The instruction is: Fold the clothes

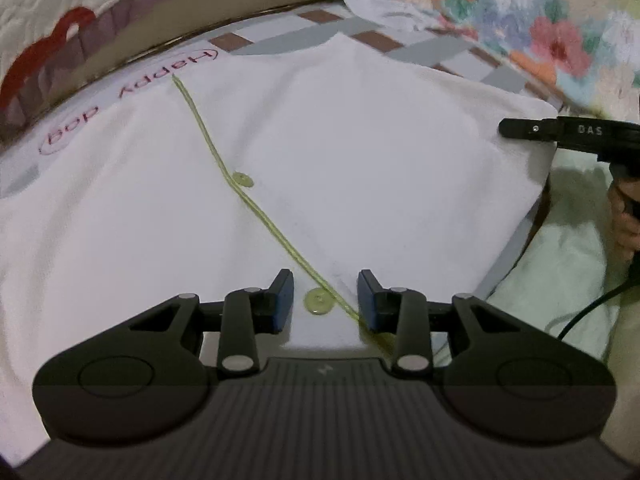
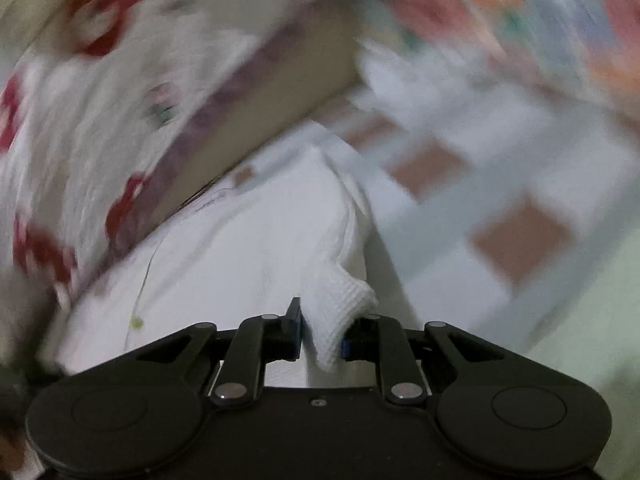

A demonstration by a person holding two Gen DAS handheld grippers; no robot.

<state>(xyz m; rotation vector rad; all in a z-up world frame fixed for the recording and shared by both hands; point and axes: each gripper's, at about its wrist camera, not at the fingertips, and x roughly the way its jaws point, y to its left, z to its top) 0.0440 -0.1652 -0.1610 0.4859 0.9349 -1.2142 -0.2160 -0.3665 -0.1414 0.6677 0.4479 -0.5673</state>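
A white garment lies flat on the bed, with a yellow-green trim line running across it and two pale green buttons. My left gripper hovers open just over its near edge. One button shows between the fingers, and neither finger touches it. In the right wrist view, which is blurred, my right gripper is shut on a waffle-textured corner of the white garment. From the left wrist view the right gripper shows at the garment's far right corner.
A checked bedsheet with printed lettering lies under the garment. A floral quilt is bunched at the back right, and a white cover with red shapes at the back left. Pale green cloth, a hand and a cable are at the right.
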